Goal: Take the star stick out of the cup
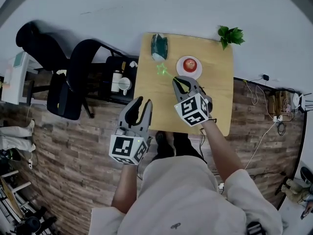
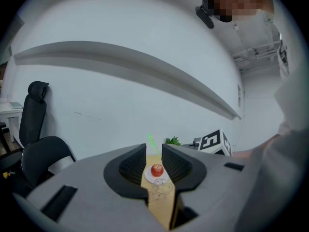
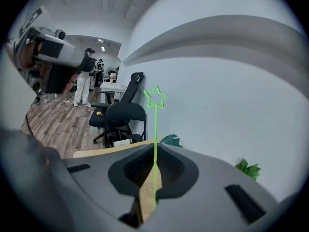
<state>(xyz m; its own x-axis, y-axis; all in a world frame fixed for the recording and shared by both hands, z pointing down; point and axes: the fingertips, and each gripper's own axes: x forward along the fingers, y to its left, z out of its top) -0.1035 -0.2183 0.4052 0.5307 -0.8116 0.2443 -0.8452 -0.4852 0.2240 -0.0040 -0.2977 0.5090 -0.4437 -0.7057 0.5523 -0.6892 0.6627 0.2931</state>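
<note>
The green star stick [image 1: 164,72] is pinched in my right gripper [image 1: 179,82], which is shut on its thin stem above the wooden table [image 1: 215,87]. In the right gripper view the stem rises from between the jaws to the outlined star [image 3: 156,97], upright in the air. A clear cup [image 2: 162,187] stands on the table in front of the plate in the left gripper view; the head view does not show it. My left gripper [image 1: 141,103] hovers at the table's near left edge, open and holding nothing.
A white plate with a red apple [image 1: 189,65] sits behind the right gripper. A teal bag [image 1: 159,46] lies at the table's far left, and a small plant [image 1: 231,35] at the far right corner. Black office chairs [image 1: 73,77] and a low shelf [image 1: 120,82] stand left of the table.
</note>
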